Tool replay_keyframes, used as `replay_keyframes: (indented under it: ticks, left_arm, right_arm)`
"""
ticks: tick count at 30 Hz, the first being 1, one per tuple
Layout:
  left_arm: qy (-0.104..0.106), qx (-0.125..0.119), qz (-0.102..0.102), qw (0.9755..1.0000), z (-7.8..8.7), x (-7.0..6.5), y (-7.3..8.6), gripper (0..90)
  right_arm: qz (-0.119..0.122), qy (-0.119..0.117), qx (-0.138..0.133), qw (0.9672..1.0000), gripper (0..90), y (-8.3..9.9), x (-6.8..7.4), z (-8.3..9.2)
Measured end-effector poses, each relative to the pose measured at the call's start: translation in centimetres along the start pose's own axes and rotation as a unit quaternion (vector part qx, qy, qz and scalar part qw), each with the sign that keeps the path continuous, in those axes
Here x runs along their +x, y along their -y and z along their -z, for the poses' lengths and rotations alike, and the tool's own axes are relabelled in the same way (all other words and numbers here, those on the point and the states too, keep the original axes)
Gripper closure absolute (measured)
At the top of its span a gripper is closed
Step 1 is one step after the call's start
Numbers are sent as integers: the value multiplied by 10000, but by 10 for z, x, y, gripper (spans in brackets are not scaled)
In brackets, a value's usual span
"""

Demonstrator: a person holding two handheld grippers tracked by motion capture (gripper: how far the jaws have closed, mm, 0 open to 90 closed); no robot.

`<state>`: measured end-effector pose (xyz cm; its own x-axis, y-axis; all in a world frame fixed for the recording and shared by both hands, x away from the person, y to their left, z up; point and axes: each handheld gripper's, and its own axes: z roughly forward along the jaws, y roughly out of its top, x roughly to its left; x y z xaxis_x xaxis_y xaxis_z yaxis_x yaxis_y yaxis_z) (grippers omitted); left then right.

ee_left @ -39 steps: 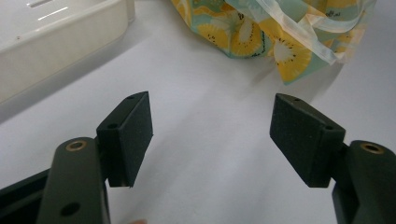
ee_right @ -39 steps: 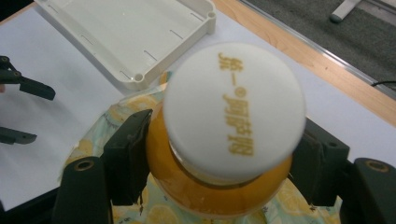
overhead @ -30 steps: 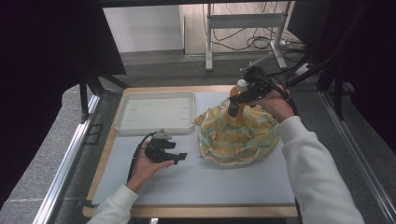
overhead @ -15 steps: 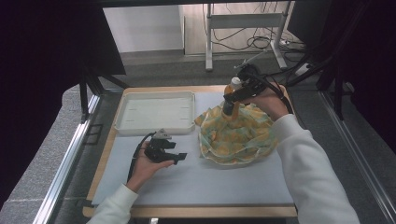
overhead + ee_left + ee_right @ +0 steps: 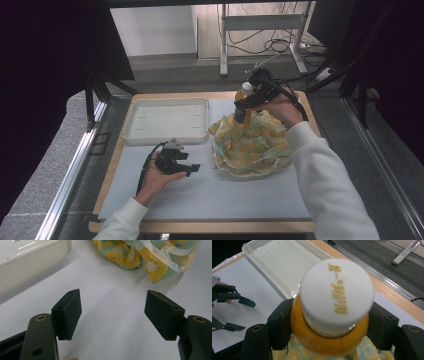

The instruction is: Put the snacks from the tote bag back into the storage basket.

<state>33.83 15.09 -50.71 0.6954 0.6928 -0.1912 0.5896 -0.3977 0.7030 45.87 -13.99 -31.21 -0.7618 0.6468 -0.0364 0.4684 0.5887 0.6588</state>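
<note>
My right gripper (image 5: 242, 103) (image 5: 330, 326) is shut on the shoulder of an orange drink bottle (image 5: 244, 92) (image 5: 329, 340) with a white cap (image 5: 337, 292). It holds the bottle upright over a yellow and teal fruit-print cloth bag (image 5: 252, 145) (image 5: 132, 255) at the back right of the mat. My left gripper (image 5: 192, 169) (image 5: 112, 312) rests low on the white mat (image 5: 215, 195), left of the bag. It is open with nothing between its pads, as the right gripper view (image 5: 247, 315) confirms.
A white tray (image 5: 131, 131) (image 5: 30, 262) (image 5: 284, 262) sits at the back left of the mat, behind my left gripper. The wooden table edge (image 5: 210, 226) frames the mat. Metal rails run along both sides, and cables and desk legs lie on the floor behind.
My right gripper has shifted slightly to the left with the bottle still held over the bag. The left gripper has stayed where it was.
</note>
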Motion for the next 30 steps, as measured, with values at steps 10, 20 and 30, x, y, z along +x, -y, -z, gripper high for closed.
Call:
replay_keyframes:
  ticks: [10,20,30]
  left_arm:
    - [3,8,17,10000,-1,0,1,298]
    - [12,28,-5,10000,-2,-1,0,298]
    - [23,59,-29,10000,-2,0,1,297]
  right_arm:
    - [83,-48,-55,9999,304,-7,5,-3]
    - [99,-98,-143,9998,303,-13,10,-8]
    - [128,-145,-127,9997,304,-19,15,-18]
